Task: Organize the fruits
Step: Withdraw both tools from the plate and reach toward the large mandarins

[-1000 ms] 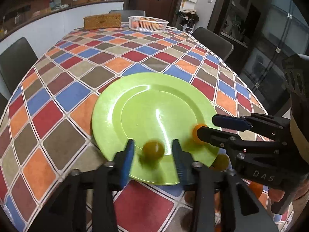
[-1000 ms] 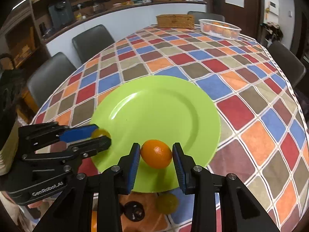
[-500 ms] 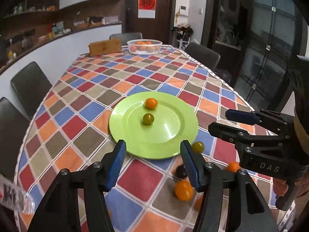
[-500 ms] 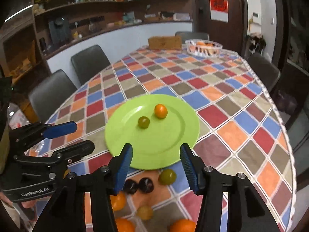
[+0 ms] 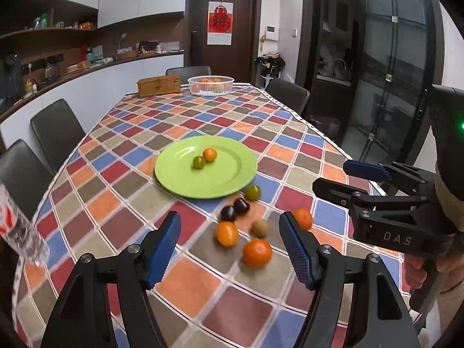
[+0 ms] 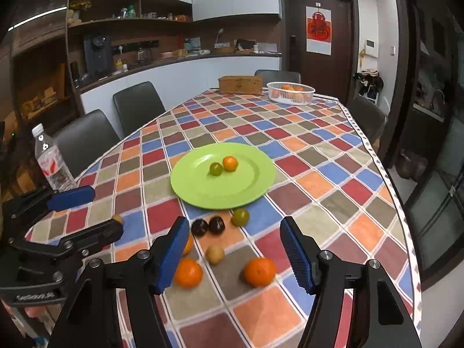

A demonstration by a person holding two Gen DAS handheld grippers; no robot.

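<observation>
Left wrist | both jaws spread, empty | bottle left | basket far

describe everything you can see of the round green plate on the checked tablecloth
The round green plate is glossy, plastic-looking, with a broad raised rim and shallow well. It lies flat on the checked tablecloth, near the table's middle. A small orange fruit and a small green fruit sit side by side in its well. Neither gripper touches it.
</observation>
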